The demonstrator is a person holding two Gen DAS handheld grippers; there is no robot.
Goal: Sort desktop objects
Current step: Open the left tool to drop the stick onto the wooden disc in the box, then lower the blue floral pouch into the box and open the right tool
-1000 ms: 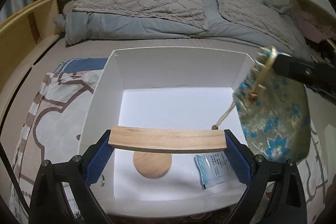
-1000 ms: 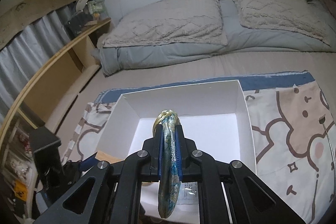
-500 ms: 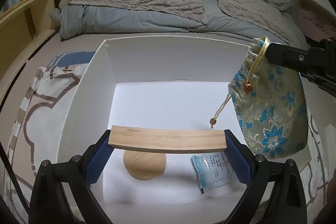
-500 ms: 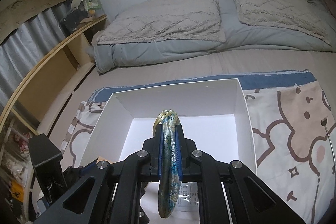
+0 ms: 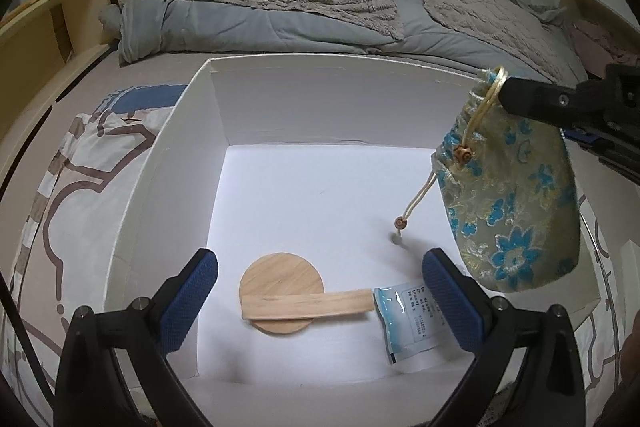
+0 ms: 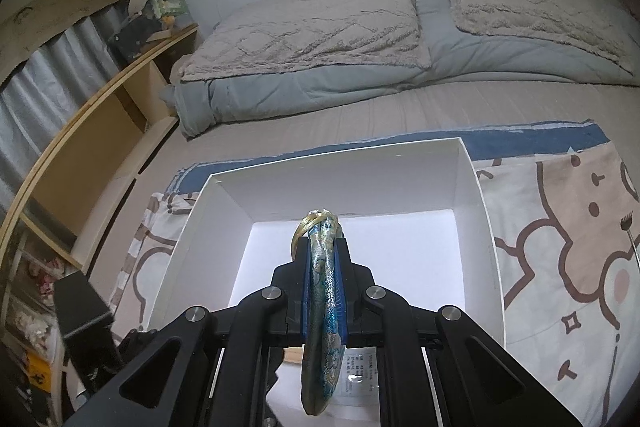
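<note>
The left gripper (image 5: 320,281), jaws spread and empty above the flat wooden stick (image 5: 308,303) lying in the white cardboard box (image 5: 192,163), leaves room for the right gripper (image 6: 323,251), jaws pinching the blue-flowered drawstring pouch (image 5: 516,203) over the box's right side, apparently ready to drop it in.

Your wooden strip (image 5: 307,304) lies flat across round wooden disc (image 5: 281,293) on white box (image 5: 168,187) floor; blue-white sachet (image 5: 412,321) just beside it. Floral drawstring pouch (image 5: 514,203) hangs above box's right side.
</note>
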